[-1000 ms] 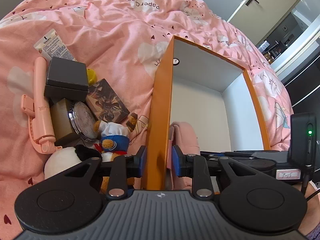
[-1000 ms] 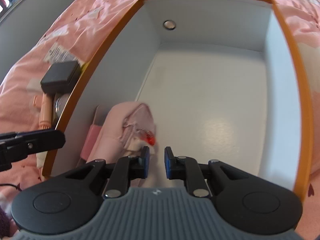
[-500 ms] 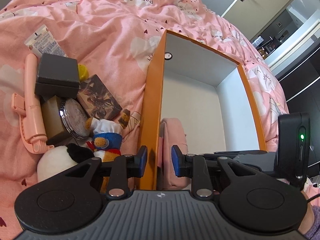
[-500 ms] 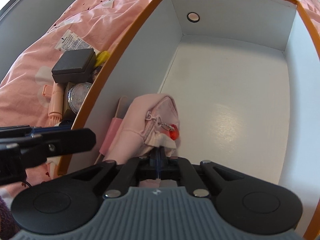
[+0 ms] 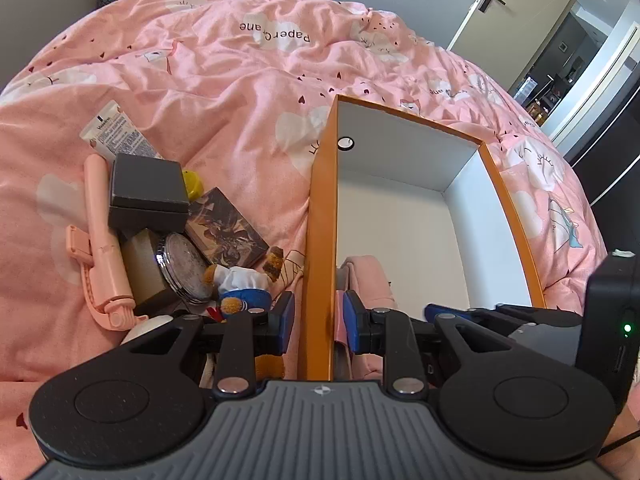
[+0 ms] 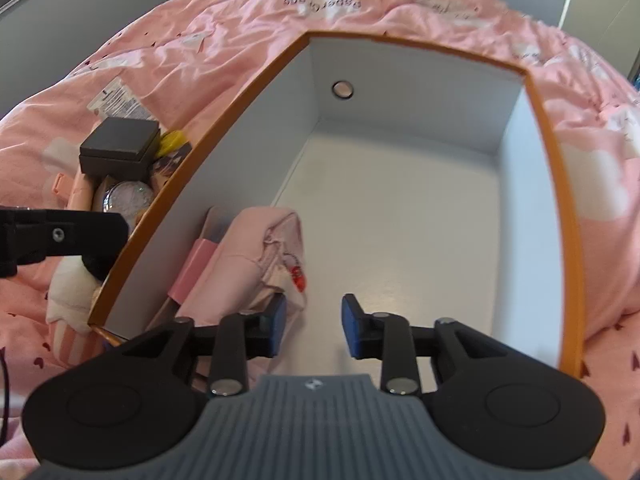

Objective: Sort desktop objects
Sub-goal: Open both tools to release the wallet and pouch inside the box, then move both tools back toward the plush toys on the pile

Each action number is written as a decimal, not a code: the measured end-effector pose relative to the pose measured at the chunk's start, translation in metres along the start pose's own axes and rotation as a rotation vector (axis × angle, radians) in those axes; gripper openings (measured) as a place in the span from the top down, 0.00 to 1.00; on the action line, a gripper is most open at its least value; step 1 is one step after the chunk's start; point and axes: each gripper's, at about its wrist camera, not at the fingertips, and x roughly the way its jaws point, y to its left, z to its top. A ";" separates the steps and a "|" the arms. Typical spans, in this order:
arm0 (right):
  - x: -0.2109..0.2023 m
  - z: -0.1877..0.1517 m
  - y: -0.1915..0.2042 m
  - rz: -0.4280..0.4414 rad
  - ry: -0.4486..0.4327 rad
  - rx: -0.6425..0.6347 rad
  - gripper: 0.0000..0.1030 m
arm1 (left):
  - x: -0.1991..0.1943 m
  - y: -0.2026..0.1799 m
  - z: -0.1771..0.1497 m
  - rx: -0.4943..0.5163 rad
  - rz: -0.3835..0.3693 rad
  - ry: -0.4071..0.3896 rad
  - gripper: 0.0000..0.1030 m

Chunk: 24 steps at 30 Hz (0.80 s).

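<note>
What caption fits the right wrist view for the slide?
Right gripper opening over the pink pouch lying against the left wall inside the orange box, nothing between its jaws.

My jaws carry matt blue rubbery pads. The box (image 6: 420,216) is smooth matt card, the pouch (image 6: 248,256) soft pink cloth, the duvet (image 5: 240,92) crumpled cotton.

- The box (image 6: 400,220) was white inside, with an orange rim.
- The quilt (image 5: 240,80) was pink with white clouds and small dark hearts.
- The pouch (image 6: 256,248) was pale pink with a red charm (image 6: 298,276).
- The square case (image 5: 146,188) was dark grey.
</note>
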 end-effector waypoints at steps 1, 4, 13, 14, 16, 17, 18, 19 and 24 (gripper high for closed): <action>-0.003 -0.001 0.000 -0.014 -0.013 0.000 0.66 | -0.002 0.000 -0.001 0.000 0.005 -0.004 0.72; -0.016 -0.004 0.000 -0.047 -0.065 0.008 0.64 | -0.007 0.001 -0.003 -0.005 0.031 -0.017 0.72; -0.060 -0.006 0.004 0.022 -0.265 0.067 0.53 | -0.032 0.004 -0.013 0.042 0.166 -0.117 0.71; -0.064 -0.006 0.006 0.041 -0.285 0.073 0.53 | -0.034 0.005 -0.014 0.045 0.172 -0.127 0.71; -0.071 -0.007 0.010 0.071 -0.340 0.077 0.53 | -0.038 0.007 -0.016 0.054 0.182 -0.138 0.70; -0.075 -0.009 0.014 0.080 -0.373 0.070 0.53 | -0.040 0.008 -0.017 0.064 0.188 -0.144 0.70; -0.079 -0.010 0.017 0.086 -0.409 0.064 0.53 | -0.042 0.009 -0.018 0.067 0.192 -0.150 0.70; -0.083 -0.012 0.021 0.099 -0.442 0.060 0.51 | -0.044 0.011 -0.019 0.068 0.195 -0.152 0.70; -0.095 -0.013 0.035 0.196 -0.459 0.019 0.49 | -0.049 0.019 -0.023 0.086 0.180 -0.113 0.66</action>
